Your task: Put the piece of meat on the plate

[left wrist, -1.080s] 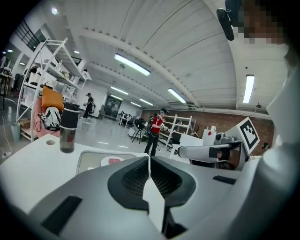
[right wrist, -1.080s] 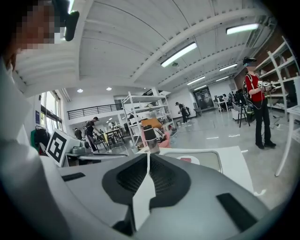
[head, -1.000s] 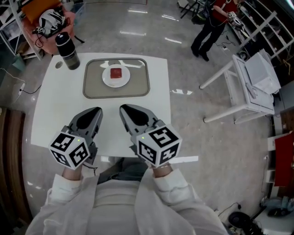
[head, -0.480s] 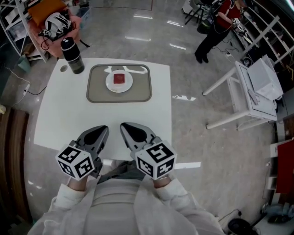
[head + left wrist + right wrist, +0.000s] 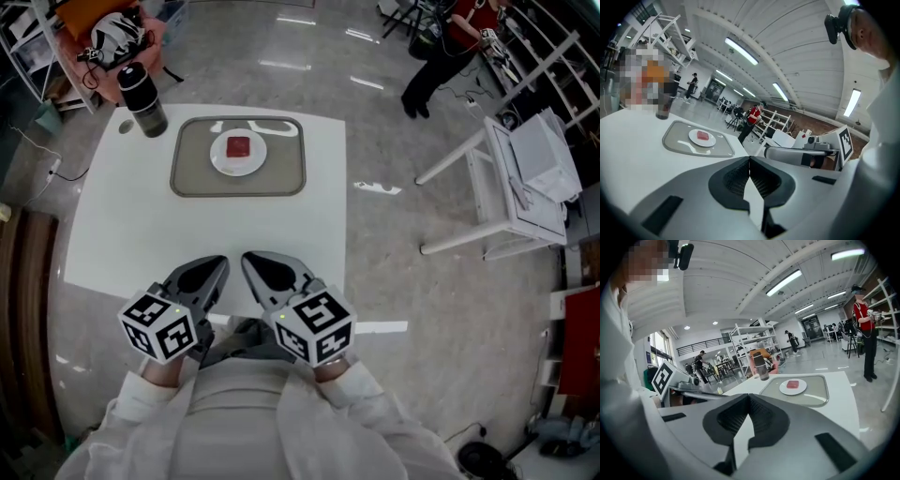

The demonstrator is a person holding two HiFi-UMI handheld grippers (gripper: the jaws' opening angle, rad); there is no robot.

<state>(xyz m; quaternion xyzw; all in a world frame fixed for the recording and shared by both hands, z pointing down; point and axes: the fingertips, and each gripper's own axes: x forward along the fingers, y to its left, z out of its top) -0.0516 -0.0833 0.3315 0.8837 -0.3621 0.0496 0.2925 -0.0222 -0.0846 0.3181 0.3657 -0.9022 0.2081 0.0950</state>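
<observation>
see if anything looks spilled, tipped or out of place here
Nothing stands out. The piece of meat lies on the plate, the plate sits in the tray, and the bottle stands upright at the far left corner of the table. No spill shows. The left gripper and right gripper are shut, empty.

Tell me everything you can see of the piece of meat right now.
The piece of meat is a small, flat, roughly square slab, red to pinkish, with a fairly even surface. It lies flat near the middle of a round white plate, which sits inside a grey tray with rounded corners on the far part of the white table. Only the plate touches it; nothing covers or holds it.
</observation>
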